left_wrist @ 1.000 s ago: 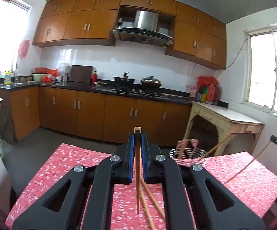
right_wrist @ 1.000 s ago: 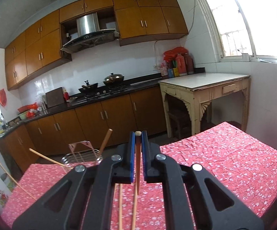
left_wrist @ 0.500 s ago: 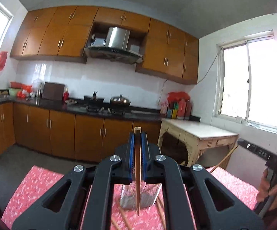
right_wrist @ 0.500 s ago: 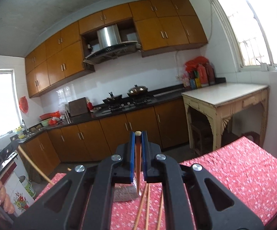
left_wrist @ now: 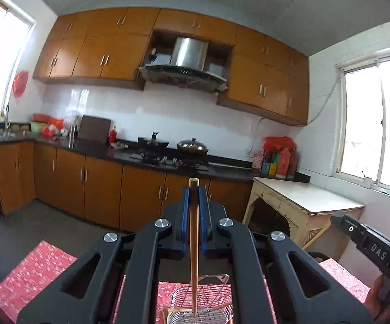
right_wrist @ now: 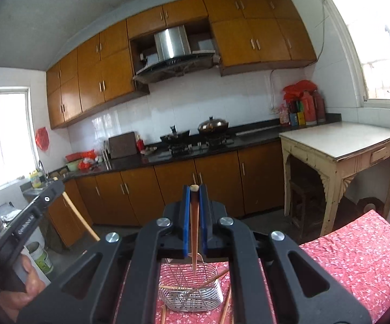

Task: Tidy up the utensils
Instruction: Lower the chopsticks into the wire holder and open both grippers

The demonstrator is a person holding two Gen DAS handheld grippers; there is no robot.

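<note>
Clearly we carry one slim wooden chopstick [left_wrist: 193, 232] pinched upright in the left gripper [left_wrist: 194, 189] and another tapered wooden chopstick [right_wrist: 194, 232] clamped in the right gripper [right_wrist: 194, 189], tips hanging above the round wire basket [right_wrist: 192, 289] on the red floral tablecloth [right_wrist: 356, 259], presumably for dropping in.

My left gripper [left_wrist: 194, 189] is matte black, two slotted link arms each side carrying round silver screws, its fingers [left_wrist: 185, 213] faced with blue pads. My right gripper [right_wrist: 194, 189] is built the same: black links, silver screws, blue pads. Seen from the left, the right unit's black housing bears white letters "DAS". A hand [right_wrist: 26, 283] wraps the left unit's grey grip.
</note>
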